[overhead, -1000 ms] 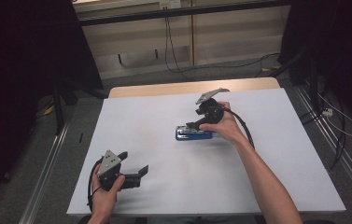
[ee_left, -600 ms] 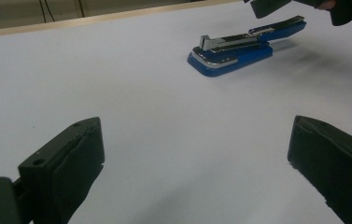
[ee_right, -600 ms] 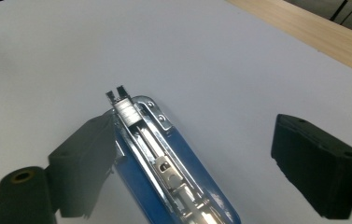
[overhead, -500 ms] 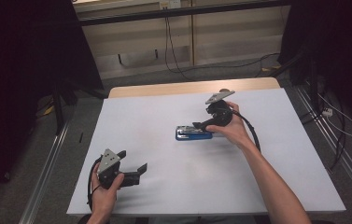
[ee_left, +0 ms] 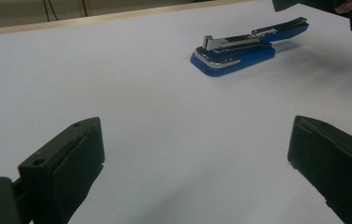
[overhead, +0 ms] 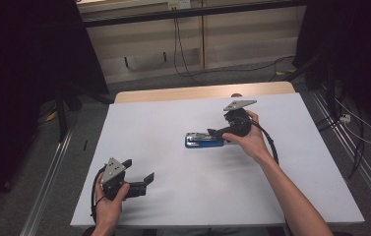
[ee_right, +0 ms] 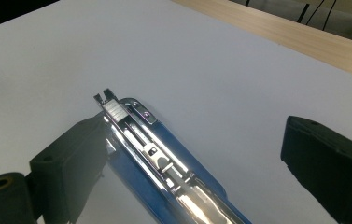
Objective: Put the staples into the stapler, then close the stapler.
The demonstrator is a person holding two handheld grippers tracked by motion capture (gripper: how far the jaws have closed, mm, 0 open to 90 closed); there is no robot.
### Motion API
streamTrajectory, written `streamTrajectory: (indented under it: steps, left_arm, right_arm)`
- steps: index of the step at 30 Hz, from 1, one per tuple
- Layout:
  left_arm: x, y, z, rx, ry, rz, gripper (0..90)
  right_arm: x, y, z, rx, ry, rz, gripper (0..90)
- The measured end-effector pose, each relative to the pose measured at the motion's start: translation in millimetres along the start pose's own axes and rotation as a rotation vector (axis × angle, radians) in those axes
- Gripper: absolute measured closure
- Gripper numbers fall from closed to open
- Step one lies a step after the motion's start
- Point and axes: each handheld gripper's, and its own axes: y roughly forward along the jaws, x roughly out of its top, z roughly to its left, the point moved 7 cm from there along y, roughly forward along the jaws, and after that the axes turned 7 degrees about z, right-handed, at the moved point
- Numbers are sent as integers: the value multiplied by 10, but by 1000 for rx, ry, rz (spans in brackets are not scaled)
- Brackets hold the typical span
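1. While the left gripper (overhead: pixel 146 181) rests low at the near left of the white table (overhead: pixel 173 123), its jaws stand wide apart with nothing between them; in the left gripper view only bare tabletop lies between the two black pads.
2. Near the middle of the table, a little to the right, lies the blue stapler (overhead: pixel 203 140), flat on its base. Its metal top is sprung up and open, so the shiny staple channel shows in the right gripper view (ee_right: pixel 150 154).
3. Held in the person's right hand (overhead: pixel 249 140), the right gripper (overhead: pixel 212 132) sits at the stapler's right end, pointing along it toward the left of the high view.
4. Its jaws have just been opening and now stand wide. The stapler lies between them, close against the left jaw in the right gripper view and well apart from the right one; neither pad presses on it.
5. From the left gripper view the stapler (ee_left: pixel 239 51) lies well ahead, with the right gripper (ee_left: pixel 304 4) at its raised far end.
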Motion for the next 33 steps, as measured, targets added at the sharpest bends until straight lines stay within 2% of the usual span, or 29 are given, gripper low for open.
streamTrajectory:
  steps: [8,10,26,29,33]
  left_arm:
    - [2,1,-1,7,0,0,40]
    - [5,9,-2,7,3,2,40]
    - [24,47,-20,-6,10,2,40]
    - [22,60,-9,-4,8,6,40]
    - [32,45,27,0,-21,-5,45]
  right_arm:
    - [-115,-71,-26,-23,38,-21,71]
    - [-142,-85,-40,-34,48,-15,73]
    - [-309,-272,-147,-93,116,-70,85]
    - [-335,-326,-178,-105,123,-79,85]
    - [-379,-399,-220,-134,124,-82,87]
